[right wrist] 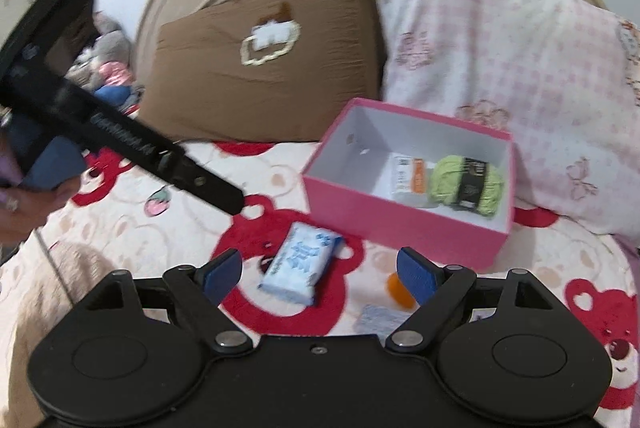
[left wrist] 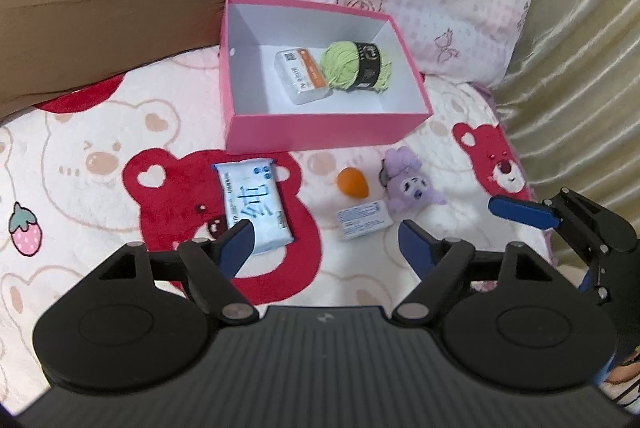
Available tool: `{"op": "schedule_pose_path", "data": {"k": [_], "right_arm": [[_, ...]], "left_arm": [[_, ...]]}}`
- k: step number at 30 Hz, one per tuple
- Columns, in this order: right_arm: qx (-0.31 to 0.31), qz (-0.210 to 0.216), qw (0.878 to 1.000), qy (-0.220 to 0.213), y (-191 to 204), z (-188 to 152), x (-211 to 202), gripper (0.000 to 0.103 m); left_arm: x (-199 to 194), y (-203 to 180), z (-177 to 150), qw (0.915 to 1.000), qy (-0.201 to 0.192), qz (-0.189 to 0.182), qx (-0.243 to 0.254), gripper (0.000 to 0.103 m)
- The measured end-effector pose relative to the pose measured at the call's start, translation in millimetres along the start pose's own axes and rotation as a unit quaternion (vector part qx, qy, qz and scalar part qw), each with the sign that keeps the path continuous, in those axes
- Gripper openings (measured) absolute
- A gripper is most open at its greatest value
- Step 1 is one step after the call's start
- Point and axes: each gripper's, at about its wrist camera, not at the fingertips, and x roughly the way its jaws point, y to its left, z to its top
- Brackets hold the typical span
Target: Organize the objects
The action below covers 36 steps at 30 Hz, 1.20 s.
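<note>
I had both tools empty over the bed, so the step in hand, as I judged it, was to choose the next loose thing and carry it into the pink box [left wrist: 320, 136]. The left gripper [left wrist: 324, 232] had its blue jaws wide apart with nothing between them, and the right gripper [right wrist: 320, 268] was also spread open and held nothing. In the left wrist view the box stood at 12 o'clock on the bear-print blanket [left wrist: 80, 156], and inside it a small white and orange packet [left wrist: 302, 76] lay touching a ball of green yarn [left wrist: 356, 66]. Outside, just in front of the box, four things waited: a blue wet-wipe pack [left wrist: 256, 200] at about 10 o'clock from my left jaws, an orange egg-shaped sponge [left wrist: 352, 180] at 12, a small white card packet [left wrist: 364, 222] near 1, and a purple plush toy [left wrist: 408, 180] near 2. For a good pick I would take the wipe pack with the left tool, across its short side, because the pack looked soft and flat and could fold or slip if I pinched only a corner. The box still had free floor on its left half, so I would lower the pack there and not on the yarn.
</note>
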Motion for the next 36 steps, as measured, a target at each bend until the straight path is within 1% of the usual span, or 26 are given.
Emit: {"op": "schedule_pose_path", "data": {"k": [5,8,12,14,15,16,17,18,20,21,24,25,28,31,33,36], "right_arm": [[0.003,0.036,0.999,0.0,10.2,-8.8,18.1,0.088],[-0.001,0.039,0.999,-0.007,15.4,-10.7,32.2,0.088],[-0.013,0.032,0.999,-0.027,20.7,-12.5,46.4,0.088],[-0.012,0.031,0.999,-0.031,22.2,-11.9,54.7,0.088],[-0.012,0.034,0.999,-0.03,22.7,-11.6,58.5,0.088],[-0.014,0.039,0.999,-0.03,23.4,-11.3,63.4,0.088],[-0.016,0.04,0.999,-0.029,23.9,-11.0,69.3,0.088],[-0.018,0.039,0.999,-0.029,24.8,-11.0,75.8,0.088],[-0.018,0.032,0.999,-0.025,25.2,-11.5,87.9,0.088],[-0.017,0.029,0.999,-0.022,25.1,-12.1,93.6,0.088],[-0.016,0.019,1.0,-0.013,23.6,-14.8,110.2,0.088],[-0.014,0.017,1.0,-0.008,22.4,-16.2,116.3,0.088],[-0.006,0.015,1.0,0.011,18.8,-23.0,134.0,0.087],[-0.007,-0.005,1.0,0.022,15.9,-37.8,154.7,0.087],[0.015,-0.007,0.999,0.03,12.6,-45.0,166.5,0.087],[0.052,0.004,0.998,0.04,9.1,-52.4,180.2,0.087]], "left_arm": [[13.5,13.0,-5.1,1.0,-0.008,0.001,0.005,0.083],[24.4,20.0,-5.5,0.9996,-0.025,0.0,0.01,0.084],[39.8,30.2,-2.5,0.9993,-0.038,0.001,-0.002,0.085],[48.8,31.0,0.8,0.9988,-0.046,0.018,0.006,0.085],[54.1,29.7,2.8,0.9978,-0.053,0.033,0.019,0.085],[61.9,30.0,5.6,0.9967,-0.057,0.053,0.022,0.085],[70.0,31.4,7.9,0.9961,-0.053,0.067,0.019,0.085],[77.3,33.8,10.3,0.9963,-0.048,0.07,0.014,0.085],[90.3,42.3,12.0,0.998,-0.037,0.052,-0.003,0.085],[95.6,45.4,11.3,0.9981,-0.032,0.051,-0.009,0.085],[109.1,51.0,5.4,0.9965,-0.028,0.079,-0.008,0.084],[113.2,55.0,2.6,0.9965,-0.026,0.078,-0.013,0.084],[120.4,72.1,-7.2,0.9958,-0.027,0.069,-0.054,0.083],[130.8,77.9,-16.0,0.9953,-0.02,0.08,-0.05,0.083],[137.0,79.5,-23.2,0.9959,-0.016,0.075,-0.048,0.083],[148.7,79.9,-27.7,0.9973,-0.004,0.052,-0.053,0.079]]}}
